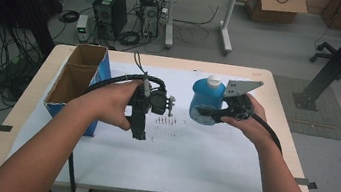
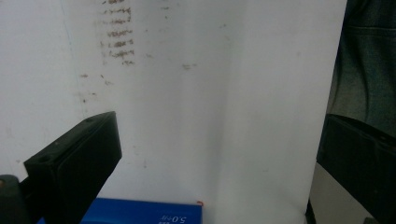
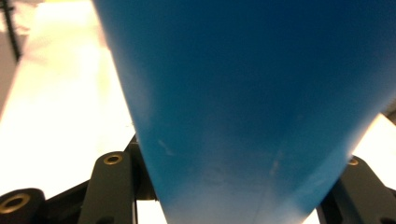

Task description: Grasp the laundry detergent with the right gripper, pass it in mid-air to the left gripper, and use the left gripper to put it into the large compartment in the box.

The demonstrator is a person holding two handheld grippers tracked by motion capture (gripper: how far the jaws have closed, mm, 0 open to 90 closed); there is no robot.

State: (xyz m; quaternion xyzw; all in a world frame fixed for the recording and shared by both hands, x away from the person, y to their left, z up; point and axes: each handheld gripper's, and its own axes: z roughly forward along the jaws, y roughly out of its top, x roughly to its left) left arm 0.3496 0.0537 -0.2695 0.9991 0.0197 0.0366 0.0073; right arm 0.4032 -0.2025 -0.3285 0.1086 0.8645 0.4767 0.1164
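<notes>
The right gripper point(image 1: 209, 112) clamps a round blue plastic bottle with a white cap point(image 1: 206, 100) above the white-covered table point(image 1: 190, 159). The left gripper point(image 1: 139, 133) hangs open, empty, near an open cardboard box point(image 1: 77, 80).

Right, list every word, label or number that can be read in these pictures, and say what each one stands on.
"5.0" and a few small characters after it, seen upside down: white print on the blue side of the open cardboard box; the characters are too blurred to read.
Rows of dark marks on the white paper sheet: smudged, not readable.
Blue plastic bottle with a white cap: no readable label.
</notes>
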